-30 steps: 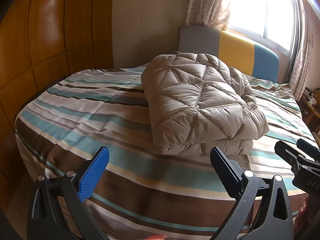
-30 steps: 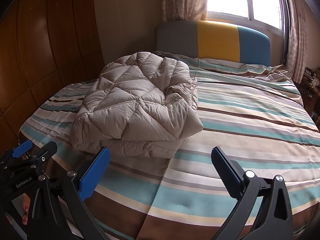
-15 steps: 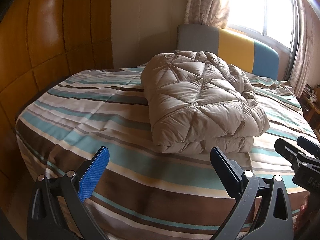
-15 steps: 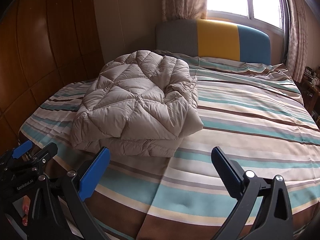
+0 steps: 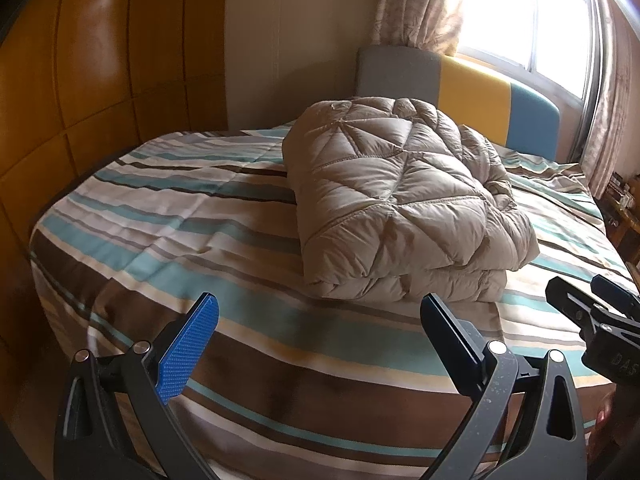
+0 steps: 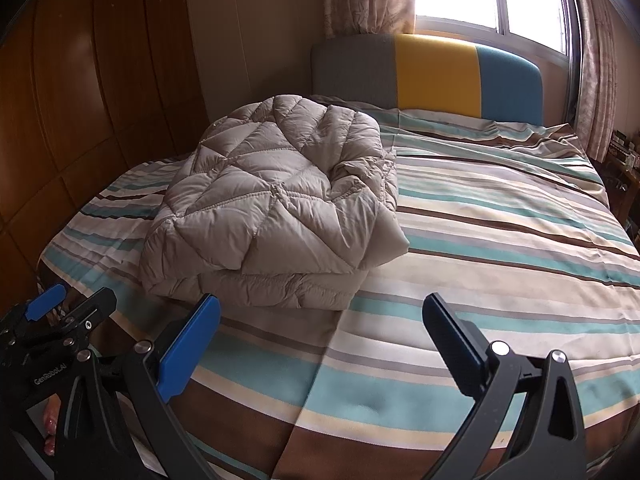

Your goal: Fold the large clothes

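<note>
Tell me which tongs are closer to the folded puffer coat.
Left, by a small margin. The left tongs face the folded puffer coat almost head-on; the right tongs sit off its right corner. Both are open, touching nothing.

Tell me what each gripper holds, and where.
Nothing. The left gripper and right gripper are both open, short of the folded jacket on the bed.

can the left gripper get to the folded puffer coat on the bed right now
Probably yes. The left hand-held gripper is open and empty, and only bare striped bedspread lies between it and the folded puffer coat; nothing blocks the near edge.
</note>
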Motion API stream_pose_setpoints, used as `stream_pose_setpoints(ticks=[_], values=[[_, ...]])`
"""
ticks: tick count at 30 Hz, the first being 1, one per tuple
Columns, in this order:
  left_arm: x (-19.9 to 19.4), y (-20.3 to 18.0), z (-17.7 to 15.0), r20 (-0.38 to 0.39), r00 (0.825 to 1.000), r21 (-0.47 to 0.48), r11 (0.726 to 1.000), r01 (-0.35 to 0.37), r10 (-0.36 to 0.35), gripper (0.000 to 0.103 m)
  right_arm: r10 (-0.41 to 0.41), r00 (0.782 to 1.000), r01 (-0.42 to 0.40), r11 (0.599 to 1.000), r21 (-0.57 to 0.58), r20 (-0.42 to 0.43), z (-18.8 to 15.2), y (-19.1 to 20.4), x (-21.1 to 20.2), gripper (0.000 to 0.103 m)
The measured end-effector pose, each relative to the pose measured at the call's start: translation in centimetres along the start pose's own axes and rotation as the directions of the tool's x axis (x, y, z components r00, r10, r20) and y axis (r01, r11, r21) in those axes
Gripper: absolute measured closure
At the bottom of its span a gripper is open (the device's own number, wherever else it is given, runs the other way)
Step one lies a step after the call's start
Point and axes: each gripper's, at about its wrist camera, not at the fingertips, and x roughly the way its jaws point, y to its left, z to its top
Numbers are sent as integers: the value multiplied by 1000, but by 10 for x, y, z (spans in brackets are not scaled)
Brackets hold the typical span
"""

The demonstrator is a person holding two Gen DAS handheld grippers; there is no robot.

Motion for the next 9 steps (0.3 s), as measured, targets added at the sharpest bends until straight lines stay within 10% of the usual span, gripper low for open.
stream_pose_setpoints(ticks=[9], values=[[16,2,3,-46,999,-4,1000,-25,25,3,-8,999,9,1000,18,-38,-2,-10,16,2]])
